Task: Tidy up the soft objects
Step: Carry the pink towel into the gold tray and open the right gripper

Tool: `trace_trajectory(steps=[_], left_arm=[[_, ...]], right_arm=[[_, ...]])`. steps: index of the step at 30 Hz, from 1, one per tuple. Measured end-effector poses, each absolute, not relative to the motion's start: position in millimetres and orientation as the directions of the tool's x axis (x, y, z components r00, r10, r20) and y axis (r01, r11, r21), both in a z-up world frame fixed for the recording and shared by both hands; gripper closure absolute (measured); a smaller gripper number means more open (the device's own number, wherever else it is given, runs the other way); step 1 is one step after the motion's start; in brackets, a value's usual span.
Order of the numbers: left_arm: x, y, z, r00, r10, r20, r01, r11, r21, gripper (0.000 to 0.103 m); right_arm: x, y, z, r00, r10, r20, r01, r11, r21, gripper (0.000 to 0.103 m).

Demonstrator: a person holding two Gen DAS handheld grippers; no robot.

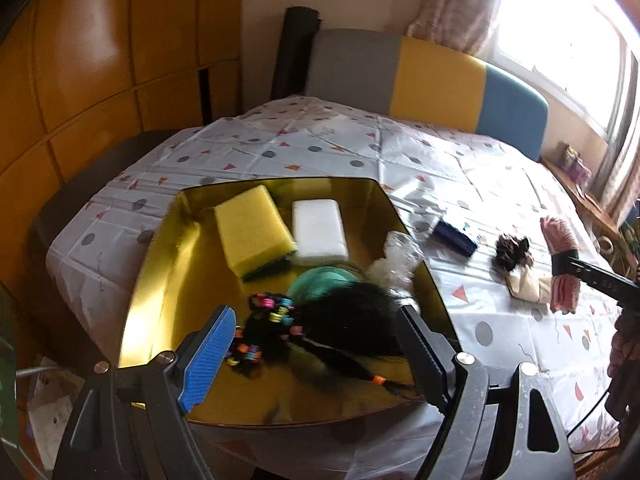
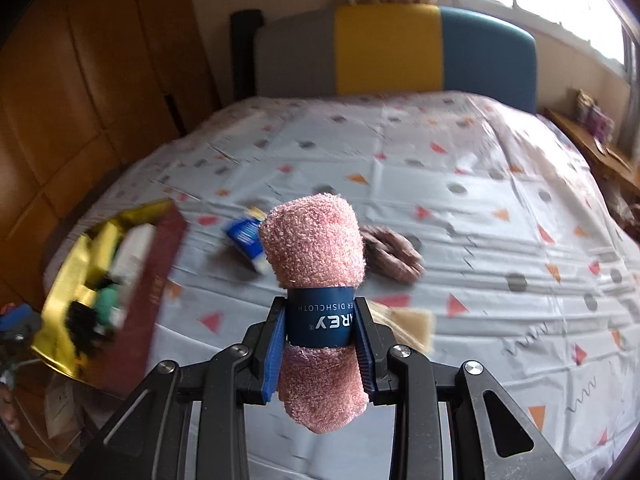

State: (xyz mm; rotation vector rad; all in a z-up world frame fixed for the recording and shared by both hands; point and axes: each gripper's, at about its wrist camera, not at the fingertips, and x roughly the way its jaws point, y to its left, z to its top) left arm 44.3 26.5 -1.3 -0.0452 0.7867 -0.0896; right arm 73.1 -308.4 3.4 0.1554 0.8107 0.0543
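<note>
Count: 1 gold-lined box point(image 1: 168, 248) w/ 1 yellow sponge point(image 1: 252, 236), 1 white sponge block point(image 1: 319, 232), 1 teal round item point(image 1: 320, 282), 1 black hair wig w/ colored bands point(image 1: 344, 324), 1 clear plastic wad point(image 1: 394, 260). On tablecloth point(image 2: 480, 208): 1 blue packet point(image 1: 455, 237), 1 brown scrunchie point(image 2: 394, 254), 1 beige cloth point(image 1: 526, 286). 1 pink rolled dishcloth point(image 2: 316, 240). 2 grippers: left gripper point(image 1: 316, 340), right gripper point(image 2: 320, 340).

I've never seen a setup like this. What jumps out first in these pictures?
First, the rolled pink dishcloth, clamped upright by its blue paper band in the right gripper above the patterned tablecloth. Then the shiny gold box under the open left gripper, holding a yellow sponge, a white sponge and a black hairpiece with bright hair ties.
</note>
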Motion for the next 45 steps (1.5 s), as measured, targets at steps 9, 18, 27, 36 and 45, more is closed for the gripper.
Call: trace_trajectory(steps=[9, 18, 27, 36, 45], left_arm=[[39, 97, 0, 0.713, 0.003, -0.701, -0.109, 0.988, -0.106, 0.020], [34, 133, -6, 0.708, 0.050, -0.704, -0.187, 0.975, -0.119, 0.020], [31, 139, -11, 0.707, 0.042, -0.706, -0.181, 0.976, -0.123, 0.020], [31, 141, -17, 0.698, 0.043, -0.715, -0.182, 0.976, -0.120, 0.020], [30, 143, -22, 0.687, 0.055, -0.724, -0.191, 0.976, -0.107, 0.020]], right_arm=[[98, -208, 46, 0.661, 0.356, -0.660, -0.220, 0.934, 0.283, 0.071], [126, -88, 38, 0.527, 0.520, -0.673, -0.395, 0.850, 0.347, 0.071], [152, -33, 14, 0.440, 0.533, -0.723, -0.411, 0.835, 0.366, 0.071], [171, -9, 4, 0.386, 0.558, -0.735, -0.390, 0.820, 0.418, 0.071], [197, 18, -11, 0.349, 0.554, -0.755, -0.329, 0.828, 0.455, 0.070]])
